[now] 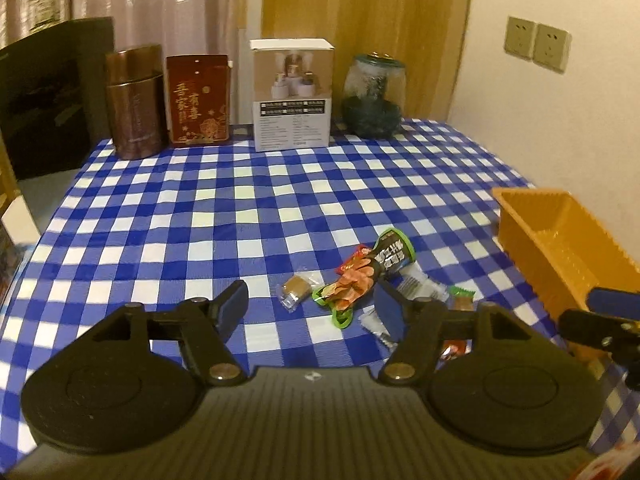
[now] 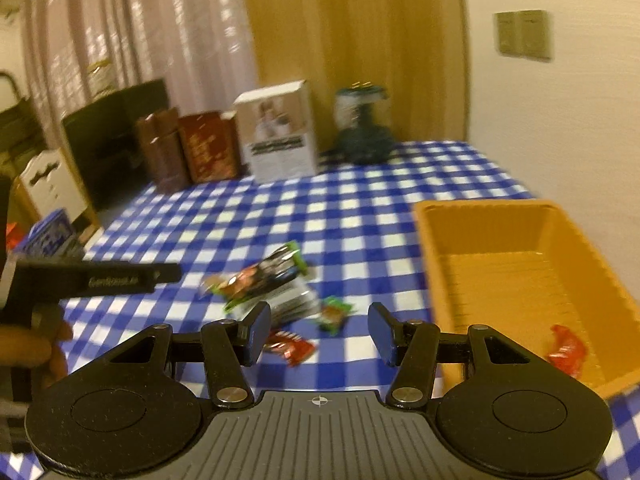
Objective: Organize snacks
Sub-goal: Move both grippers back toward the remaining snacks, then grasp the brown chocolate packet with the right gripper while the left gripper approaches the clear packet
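I counted one orange basket (image 2: 436, 240) at the right side of the blue-and-white checked tablecloth (image 1: 200, 200), and one loose heap of snacks beside it. The heap held a dark tube-shaped pack with a green rim (image 1: 390, 254), lying on its side across an orange-red packet (image 1: 352, 280), a small brown square in clear wrap (image 1: 296, 288), two pale clear-wrapped pieces, one small green-and-orange sweet (image 2: 334, 314) and one red wrapper (image 2: 290, 346); the blur made a finer count uncertain. Inside the basket lay a single red wrapper (image 2: 566, 350), near its front corner; the rest of its floor was bare.

Along the far edge stood four things in a row: a brown tin (image 1: 136, 104), a red tin with gold lettering (image 1: 198, 100), a white carton (image 1: 294, 94) and a glass jar (image 1: 374, 94) with dark contents.

My left gripper (image 1: 312, 304) hung over the heap, jaws apart and holding nothing. My right gripper (image 2: 318, 330) was likewise parted and empty, just left of the basket.
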`<state>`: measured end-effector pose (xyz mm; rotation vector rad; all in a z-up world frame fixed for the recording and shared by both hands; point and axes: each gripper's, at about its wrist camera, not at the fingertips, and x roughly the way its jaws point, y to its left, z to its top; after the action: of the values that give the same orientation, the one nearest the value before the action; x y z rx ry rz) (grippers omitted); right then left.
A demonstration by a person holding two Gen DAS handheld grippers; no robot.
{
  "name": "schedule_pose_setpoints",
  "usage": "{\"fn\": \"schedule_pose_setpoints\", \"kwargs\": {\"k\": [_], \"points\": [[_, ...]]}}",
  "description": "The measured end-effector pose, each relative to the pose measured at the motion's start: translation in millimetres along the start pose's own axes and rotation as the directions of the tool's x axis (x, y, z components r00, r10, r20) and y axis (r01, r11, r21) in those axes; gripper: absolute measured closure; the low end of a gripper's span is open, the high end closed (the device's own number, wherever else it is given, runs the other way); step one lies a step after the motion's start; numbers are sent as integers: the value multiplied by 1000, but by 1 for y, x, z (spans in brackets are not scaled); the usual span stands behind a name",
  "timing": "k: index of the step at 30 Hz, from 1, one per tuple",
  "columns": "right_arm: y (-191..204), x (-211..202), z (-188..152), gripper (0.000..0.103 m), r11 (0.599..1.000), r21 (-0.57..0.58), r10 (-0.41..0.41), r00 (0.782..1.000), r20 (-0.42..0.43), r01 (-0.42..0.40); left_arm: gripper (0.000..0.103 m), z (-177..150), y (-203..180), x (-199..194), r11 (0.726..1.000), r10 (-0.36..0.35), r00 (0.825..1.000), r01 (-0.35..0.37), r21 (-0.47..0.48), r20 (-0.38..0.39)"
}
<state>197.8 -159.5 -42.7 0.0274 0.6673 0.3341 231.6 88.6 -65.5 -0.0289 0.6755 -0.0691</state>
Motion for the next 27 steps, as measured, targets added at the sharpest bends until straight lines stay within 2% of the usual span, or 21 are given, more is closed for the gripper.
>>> {"fn": "schedule_pose_setpoints", "kwargs": {"k": [6, 11, 15, 18, 22, 24, 27], "points": [[16, 31, -12, 49, 993, -112, 41, 997, -61, -48, 36, -7, 9, 19, 1000, -20, 998, 21, 12, -64], [18, 59, -21, 49, 976, -201, 56, 992, -111, -78, 36, -9, 9, 25, 995, 13, 998, -7, 99, -66], [20, 79, -26, 49, 954, -285, 57, 989, -139, -95, 36, -10, 13, 28, 997, -3, 997, 10, 76, -81], [22, 92, -29, 49, 933, -340, 64, 985, -159, -116, 36, -12, 9, 30, 995, -14, 996, 23, 96, -91], [24, 110, -33, 51, 921, -366, 70, 980, -186, -135, 36, -13, 6, 31, 994, -30, 994, 41, 102, -102], [24, 117, -33, 60, 919, -367, 73, 978, -193, -141, 36, -14, 4, 31, 993, -39, 993, 50, 105, -108], [22, 124, -33, 60, 923, -349, 94, 975, -201, -161, 36, -14, 1, 32, 991, -51, 992, 64, 115, -113]]}}
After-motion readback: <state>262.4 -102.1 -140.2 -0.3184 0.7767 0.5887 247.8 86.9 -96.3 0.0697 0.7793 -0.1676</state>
